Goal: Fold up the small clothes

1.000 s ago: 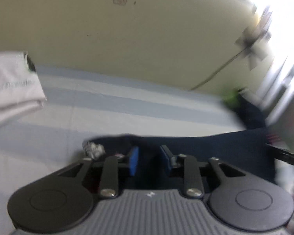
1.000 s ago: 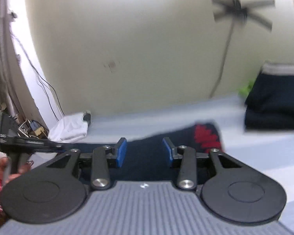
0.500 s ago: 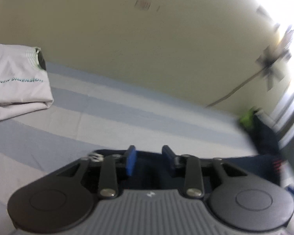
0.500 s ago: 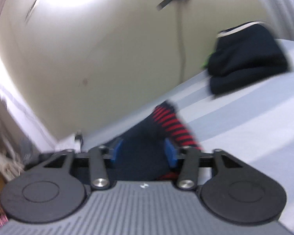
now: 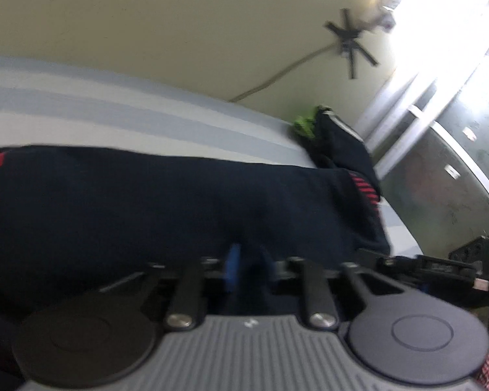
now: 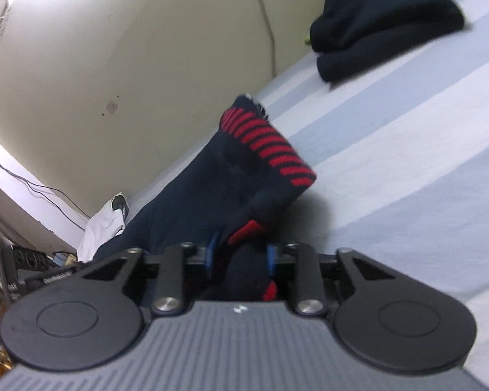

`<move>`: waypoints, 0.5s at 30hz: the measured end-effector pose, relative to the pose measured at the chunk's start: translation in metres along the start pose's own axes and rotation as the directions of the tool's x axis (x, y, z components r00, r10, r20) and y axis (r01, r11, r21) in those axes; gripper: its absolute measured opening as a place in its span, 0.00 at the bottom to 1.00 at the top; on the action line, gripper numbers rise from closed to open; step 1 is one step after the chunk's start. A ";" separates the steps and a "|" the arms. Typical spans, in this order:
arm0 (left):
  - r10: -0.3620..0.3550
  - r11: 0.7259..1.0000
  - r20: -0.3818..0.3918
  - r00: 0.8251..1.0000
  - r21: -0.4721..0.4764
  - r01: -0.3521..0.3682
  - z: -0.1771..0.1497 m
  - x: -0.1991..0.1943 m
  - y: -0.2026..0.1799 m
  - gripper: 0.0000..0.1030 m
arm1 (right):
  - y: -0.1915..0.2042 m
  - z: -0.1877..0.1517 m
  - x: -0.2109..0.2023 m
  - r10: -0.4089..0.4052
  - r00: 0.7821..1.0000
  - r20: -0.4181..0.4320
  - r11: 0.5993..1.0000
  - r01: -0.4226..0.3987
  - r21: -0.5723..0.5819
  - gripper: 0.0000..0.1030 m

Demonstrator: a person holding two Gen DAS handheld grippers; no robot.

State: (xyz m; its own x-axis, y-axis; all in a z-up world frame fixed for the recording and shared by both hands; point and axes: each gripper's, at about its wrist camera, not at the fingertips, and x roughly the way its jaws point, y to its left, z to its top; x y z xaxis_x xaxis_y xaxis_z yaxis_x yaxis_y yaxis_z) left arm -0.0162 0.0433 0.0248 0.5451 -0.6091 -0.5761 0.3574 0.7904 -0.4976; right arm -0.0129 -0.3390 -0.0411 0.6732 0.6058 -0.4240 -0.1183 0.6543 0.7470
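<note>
A navy garment (image 5: pixel 153 208) with red-striped cuffs hangs stretched between my two grippers above a blue-striped bed (image 5: pixel 114 110). My left gripper (image 5: pixel 247 260) is shut on its dark edge. My right gripper (image 6: pixel 238 257) is shut on a bunched fold of the same garment (image 6: pixel 192 202), near its red-striped cuff (image 6: pixel 267 146). The right gripper's body shows at the right edge of the left wrist view (image 5: pixel 440 270).
A folded dark pile (image 6: pixel 384 22) lies at the far end of the bed (image 6: pixel 407 137), with something green (image 5: pixel 304 127) beside it. A folded white shirt (image 6: pixel 104 224) lies at the other end. A cream wall (image 5: pixel 179 26) backs the bed. Cables hang at the left.
Both grippers have lifted and swung with the garment, which now hangs spread wide in front of the left camera. The white shirt has left the left wrist view.
</note>
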 end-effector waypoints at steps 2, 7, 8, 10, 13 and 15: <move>-0.041 0.997 -0.015 0.999 -0.068 0.040 0.005 0.001 0.015 0.06 | 0.019 0.005 -0.001 0.069 0.998 0.014 0.997 -0.069 -0.025 0.21; -0.030 0.997 -0.009 1.000 -0.073 0.029 -0.004 -0.008 0.022 0.06 | 0.112 0.012 0.016 0.171 0.985 -0.038 0.947 -0.175 -0.270 0.21; -0.030 0.996 -0.005 1.000 -0.078 0.030 -0.001 -0.014 0.022 0.09 | 0.130 0.009 0.024 0.171 0.983 -0.064 0.929 -0.183 -0.323 0.21; -0.033 0.994 0.045 0.998 -0.101 0.037 -0.002 -0.037 0.027 0.21 | 0.166 -0.001 0.050 0.167 0.977 -0.130 0.886 -0.206 -0.414 0.21; 0.023 0.990 0.177 0.984 -0.141 0.002 -0.014 -0.089 0.049 0.40 | 0.204 -0.022 0.093 0.155 0.963 -0.222 0.832 -0.248 -0.496 0.21; 0.115 0.982 0.243 0.963 -0.174 -0.073 -0.024 -0.117 0.061 0.53 | 0.226 -0.041 0.121 0.143 0.950 -0.279 0.793 -0.279 -0.541 0.21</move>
State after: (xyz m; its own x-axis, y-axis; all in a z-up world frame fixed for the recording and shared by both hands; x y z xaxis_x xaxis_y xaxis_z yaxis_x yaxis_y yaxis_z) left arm -0.0766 0.1612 0.0462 0.7505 -0.4799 -0.4544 0.1788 0.8093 -0.5595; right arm 0.0114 -0.0997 0.0551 0.4187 0.7953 -0.4383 -0.6767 0.5952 0.4335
